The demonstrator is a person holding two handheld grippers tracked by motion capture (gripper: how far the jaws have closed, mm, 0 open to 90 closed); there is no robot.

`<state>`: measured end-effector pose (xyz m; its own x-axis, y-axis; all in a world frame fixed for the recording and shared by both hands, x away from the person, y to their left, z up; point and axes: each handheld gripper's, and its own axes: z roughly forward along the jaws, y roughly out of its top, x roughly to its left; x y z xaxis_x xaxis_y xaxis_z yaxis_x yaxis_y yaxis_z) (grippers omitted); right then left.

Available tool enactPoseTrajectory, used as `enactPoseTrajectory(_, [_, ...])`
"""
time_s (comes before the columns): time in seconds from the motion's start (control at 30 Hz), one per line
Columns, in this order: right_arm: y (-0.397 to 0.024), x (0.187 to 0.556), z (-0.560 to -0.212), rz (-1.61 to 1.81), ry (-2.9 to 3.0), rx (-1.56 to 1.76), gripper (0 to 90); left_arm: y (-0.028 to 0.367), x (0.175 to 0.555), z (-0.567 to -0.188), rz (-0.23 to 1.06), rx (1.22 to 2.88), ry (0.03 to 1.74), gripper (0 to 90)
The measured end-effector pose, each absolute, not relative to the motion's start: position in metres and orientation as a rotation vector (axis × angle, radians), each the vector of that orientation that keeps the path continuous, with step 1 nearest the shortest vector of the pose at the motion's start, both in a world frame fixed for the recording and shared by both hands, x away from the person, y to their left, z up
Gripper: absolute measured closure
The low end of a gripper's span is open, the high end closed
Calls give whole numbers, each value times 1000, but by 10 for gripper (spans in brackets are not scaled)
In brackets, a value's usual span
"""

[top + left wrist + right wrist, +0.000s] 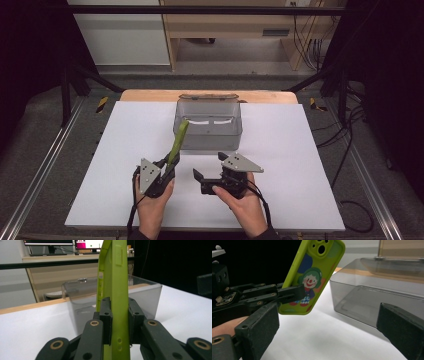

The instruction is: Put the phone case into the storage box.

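Left gripper (169, 169): jaws clamped flat on the lower part of a lime-green phone case (177, 141), pads on its two broad faces. The case stands up out of the jaws, tilted, top end leaning toward the near left corner of the smoky clear plastic bin (208, 125). In the left gripper view the case (115, 290) runs edge-on straight up between the fingertips and blocks the middle of the bin (147, 297) behind it. In the right gripper view, the case's printed back (313, 277) shows a clown figure with camera cutouts at the top; one left-gripper pad lies across that print.

Right gripper (209, 174): jaws spread wide, nothing between them, pointing left toward the case. It sits just right of the left gripper, apart from it, low over the white table sheet (290, 165). Its own fingers (259, 332) frame bare sheet, with the bin (372, 302) beyond the right-hand one.

Bin sits ahead of both fingertip pairs, mid-table, open-topped, with its lid (208, 96) hinged back at the far side. Nothing lies between the case tip and the bin wall. Cables trail back from both grippers along the person's wrists.
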<state>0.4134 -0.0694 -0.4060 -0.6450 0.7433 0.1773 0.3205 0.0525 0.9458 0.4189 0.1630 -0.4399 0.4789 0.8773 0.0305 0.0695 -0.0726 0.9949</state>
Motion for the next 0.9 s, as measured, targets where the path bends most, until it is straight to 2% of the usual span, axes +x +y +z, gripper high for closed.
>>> enactPoseTrajectory(0.37, [-92, 421, -392, 1643, 1829, 1106, 33, 114, 431, -427, 866, 1489, 851, 775])
enactPoseTrajectory(0.9, [-89, 431, -369, 1686, 1759, 1115, 42, 95, 425, -433, 886, 1433, 842, 775])
